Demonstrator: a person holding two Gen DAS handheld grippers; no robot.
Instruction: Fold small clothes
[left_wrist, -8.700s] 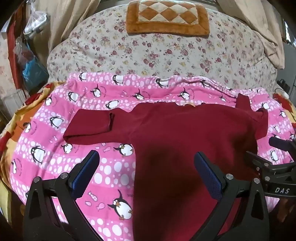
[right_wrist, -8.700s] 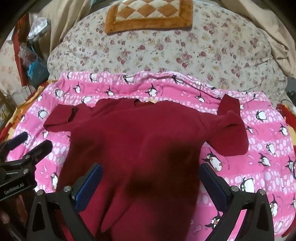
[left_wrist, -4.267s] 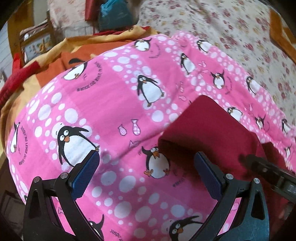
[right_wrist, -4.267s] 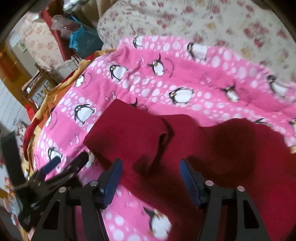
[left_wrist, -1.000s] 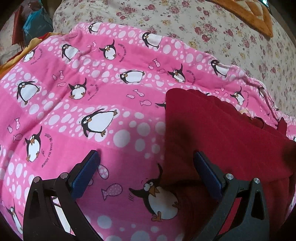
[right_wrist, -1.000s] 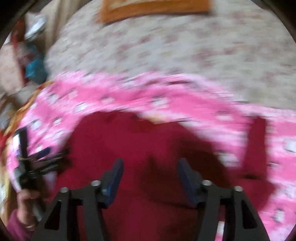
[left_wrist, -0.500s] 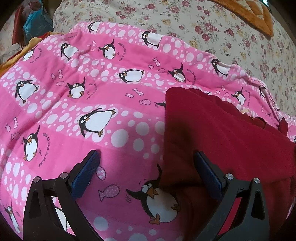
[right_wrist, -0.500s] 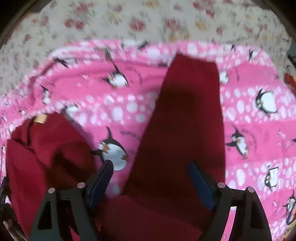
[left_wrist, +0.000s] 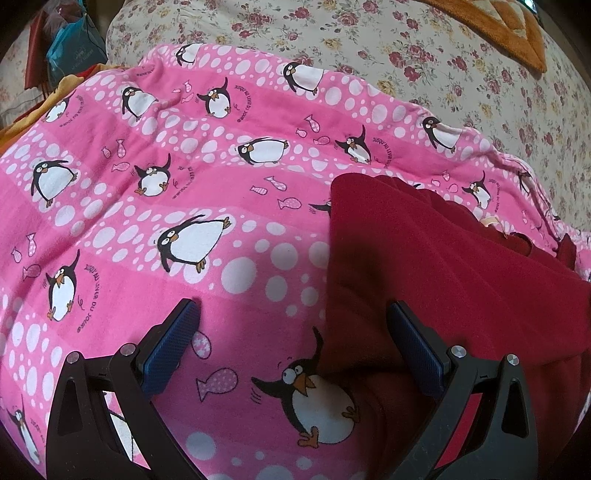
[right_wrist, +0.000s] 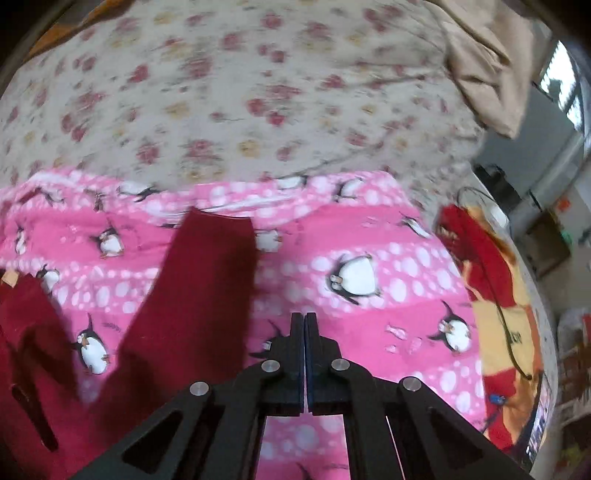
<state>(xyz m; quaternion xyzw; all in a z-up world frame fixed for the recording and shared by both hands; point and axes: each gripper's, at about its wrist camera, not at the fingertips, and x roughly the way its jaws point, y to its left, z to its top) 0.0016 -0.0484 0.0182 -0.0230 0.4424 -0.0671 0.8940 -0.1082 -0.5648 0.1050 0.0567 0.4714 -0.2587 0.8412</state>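
1. Since the earlier frame, our right gripper (right_wrist: 303, 321) had swung off the sleeve (right_wrist: 199, 295) and closed empty.
2. Our left gripper (left_wrist: 291, 332) hung open over the red sweater (left_wrist: 443, 280), which lay mid-blanket (left_wrist: 147, 147); one sleeve was folded, the rest remained.

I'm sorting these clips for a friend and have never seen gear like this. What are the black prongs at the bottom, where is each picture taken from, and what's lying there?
The prongs are two-finger grippers that a person holds, one in each hand; no robot arm is involved. Each gripper carries a fisheye camera looking along its fingers, so one picture comes from each hand. The left gripper is open, its blue-padded fingers spread above the edge of a dark red garment. The right gripper is shut, with nothing visibly between its fingers, beside the garment's outstretched sleeve. The garment lies on a pink penguin blanket over a floral bedcover. Nothing is held.
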